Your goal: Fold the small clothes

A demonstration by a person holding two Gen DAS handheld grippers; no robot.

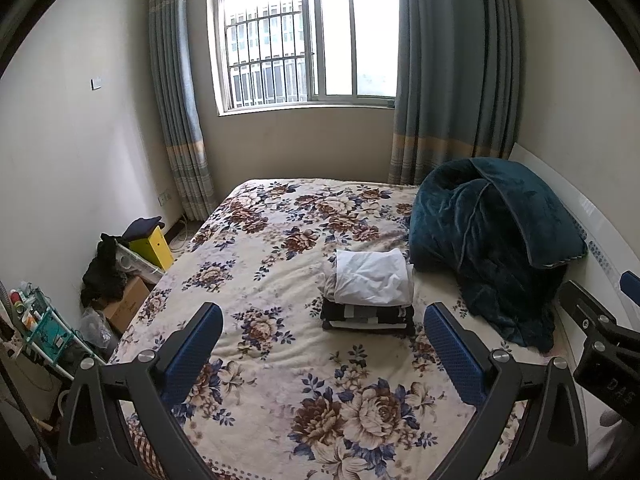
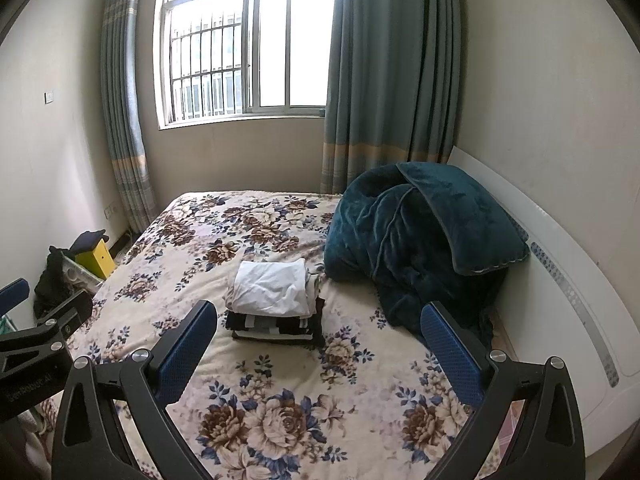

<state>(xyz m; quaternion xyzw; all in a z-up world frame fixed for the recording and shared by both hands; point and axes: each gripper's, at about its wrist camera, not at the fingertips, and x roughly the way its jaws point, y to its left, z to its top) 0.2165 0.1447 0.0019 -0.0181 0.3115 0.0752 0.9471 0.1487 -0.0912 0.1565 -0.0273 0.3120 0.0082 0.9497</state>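
A stack of folded clothes lies on the floral bed, with a white garment on top and black-and-grey striped pieces beneath. The stack also shows in the right wrist view. My left gripper is open and empty, held above the bed short of the stack. My right gripper is open and empty, also short of the stack. The right gripper shows at the right edge of the left wrist view, and the left gripper at the left edge of the right wrist view.
A bunched teal blanket lies against the white headboard at the right. Boxes, a yellow box and dark clothes sit on the floor left of the bed. A window with curtains is behind.
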